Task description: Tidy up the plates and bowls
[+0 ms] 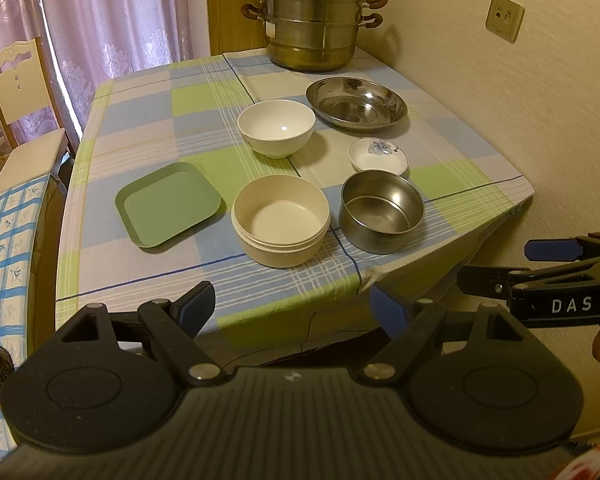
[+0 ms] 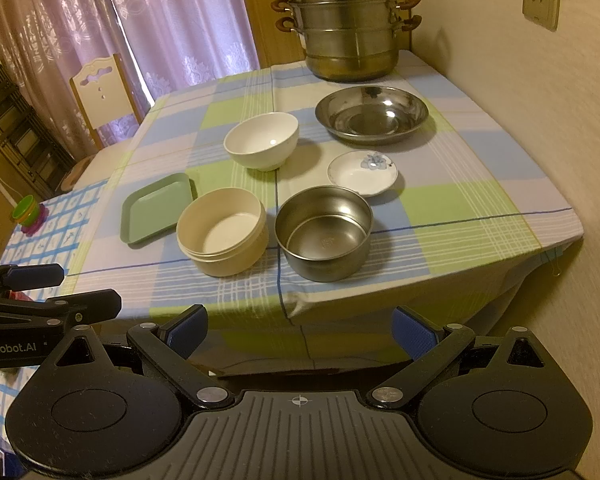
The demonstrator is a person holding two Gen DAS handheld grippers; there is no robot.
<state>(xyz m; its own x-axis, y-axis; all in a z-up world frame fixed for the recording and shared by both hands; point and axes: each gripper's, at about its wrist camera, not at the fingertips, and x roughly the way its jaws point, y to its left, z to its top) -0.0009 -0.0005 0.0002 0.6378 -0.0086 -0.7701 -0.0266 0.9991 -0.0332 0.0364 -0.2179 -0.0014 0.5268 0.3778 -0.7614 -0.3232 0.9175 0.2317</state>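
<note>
While both grippers hang short of the near edge of the worktop [image 1: 148,104], jaws spread wide and empty, six pieces lie apart on its checked cloth. The left gripper [image 1: 292,306] faces the middle of the group; the right gripper [image 2: 300,330] faces the steel bowl. Farthest back, just before the steamer pot [image 1: 312,20], the wide steel dish [image 1: 356,106] is probably the heaviest piece, rigid and slick; its flared rim is the likely hold. The green square plate [image 1: 168,204], at the left, looks light and stiff, best pinched at its raised edge. The cream tub [image 1: 281,220] and the steel bowl [image 1: 382,216], side by side at the front, have upright walls a jaw can straddle; the steel is apt to slip. The white bowl [image 1: 276,127], behind the tub, and the small flowered saucer [image 1: 378,155], just behind the steel bowl, may chip, so a gentle rim grip suits both.
</note>
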